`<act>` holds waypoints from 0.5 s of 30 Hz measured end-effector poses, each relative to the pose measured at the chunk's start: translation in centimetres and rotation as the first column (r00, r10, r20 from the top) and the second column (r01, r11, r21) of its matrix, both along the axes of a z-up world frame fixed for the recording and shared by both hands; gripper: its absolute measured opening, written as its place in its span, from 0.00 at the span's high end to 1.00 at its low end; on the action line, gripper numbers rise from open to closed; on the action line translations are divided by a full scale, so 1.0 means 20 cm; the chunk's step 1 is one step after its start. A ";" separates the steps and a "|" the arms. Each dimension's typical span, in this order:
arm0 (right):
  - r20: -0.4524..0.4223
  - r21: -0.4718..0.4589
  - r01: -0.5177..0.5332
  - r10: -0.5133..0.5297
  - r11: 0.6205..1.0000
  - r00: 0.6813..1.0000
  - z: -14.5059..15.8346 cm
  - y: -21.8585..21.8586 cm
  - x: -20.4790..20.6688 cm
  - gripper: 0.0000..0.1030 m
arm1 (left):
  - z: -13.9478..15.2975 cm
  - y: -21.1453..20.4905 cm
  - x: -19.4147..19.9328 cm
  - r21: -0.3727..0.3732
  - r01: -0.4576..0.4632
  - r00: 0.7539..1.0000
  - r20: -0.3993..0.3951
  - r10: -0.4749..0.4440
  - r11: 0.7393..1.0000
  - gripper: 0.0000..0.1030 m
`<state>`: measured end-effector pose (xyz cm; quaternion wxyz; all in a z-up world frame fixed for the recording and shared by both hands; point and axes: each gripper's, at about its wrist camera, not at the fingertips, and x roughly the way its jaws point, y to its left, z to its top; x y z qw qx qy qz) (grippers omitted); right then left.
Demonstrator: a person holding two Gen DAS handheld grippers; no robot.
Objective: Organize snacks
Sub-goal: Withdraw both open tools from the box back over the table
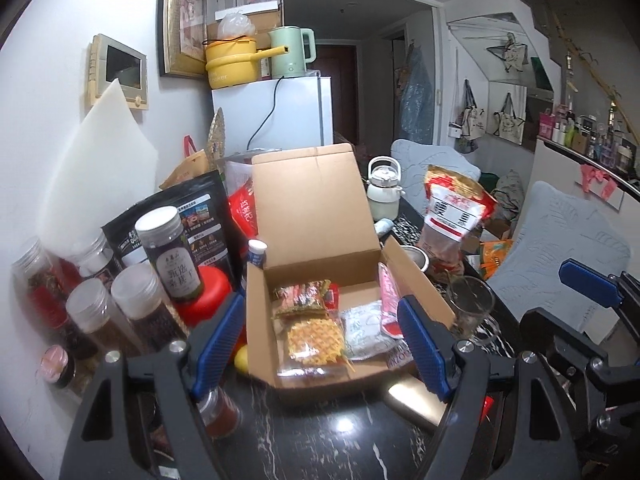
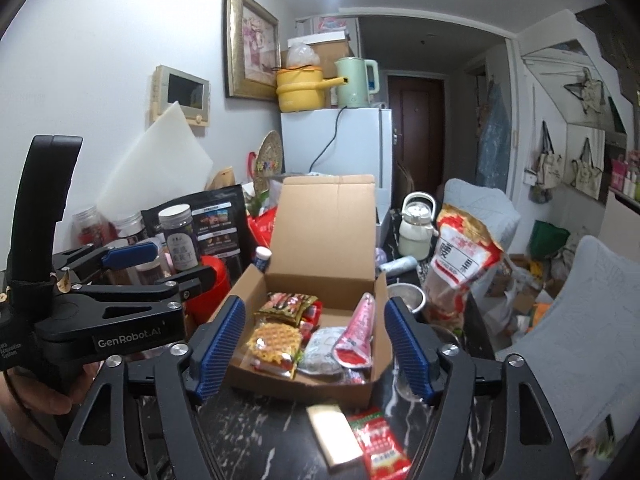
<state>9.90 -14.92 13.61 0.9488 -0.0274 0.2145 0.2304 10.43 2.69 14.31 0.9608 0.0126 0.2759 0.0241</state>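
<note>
An open cardboard box (image 1: pixel 260 320) (image 2: pixel 372 376) with its lid up stands on the dark marble table. It holds several snack packets: a yellow waffle pack (image 1: pixel 316 340) (image 2: pixel 274 342), a pink pouch (image 1: pixel 389 300) (image 2: pixel 358 332) and a white packet (image 2: pixel 322 346). In front of the box lie a gold bar packet (image 2: pixel 336 434) and a red packet (image 2: pixel 378 446). My left gripper (image 1: pixel 320 348) is open and empty, its fingers either side of the box. My right gripper (image 2: pixel 314 350) is open and empty, just before the box.
Several clear jars (image 1: pixel 132 304), a black pouch (image 1: pixel 200 216) and a red tin (image 1: pixel 210 292) crowd the left. A large red-white bag (image 1: pixel 452 216) (image 2: pixel 464 264), a glass cup (image 1: pixel 470 306) and a white kettle (image 1: pixel 382 194) stand on the right. Table edge runs on the right.
</note>
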 end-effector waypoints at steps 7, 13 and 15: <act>-0.014 0.017 0.013 -0.013 1.000 1.000 -0.06 -0.07 -0.13 0.24 | -0.06 -0.05 -0.14 0.007 0.039 0.999 0.001 -0.039 0.999 0.24; -0.039 0.012 0.032 -0.032 0.999 0.999 -0.15 -0.11 -0.21 0.24 | -0.14 -0.09 -0.25 0.000 0.091 0.996 0.015 -0.091 0.996 0.24; -0.047 0.009 0.042 -0.041 0.999 0.998 -0.18 -0.13 -0.23 0.24 | -0.18 -0.10 -0.26 -0.009 0.110 0.994 -0.002 -0.110 0.994 0.24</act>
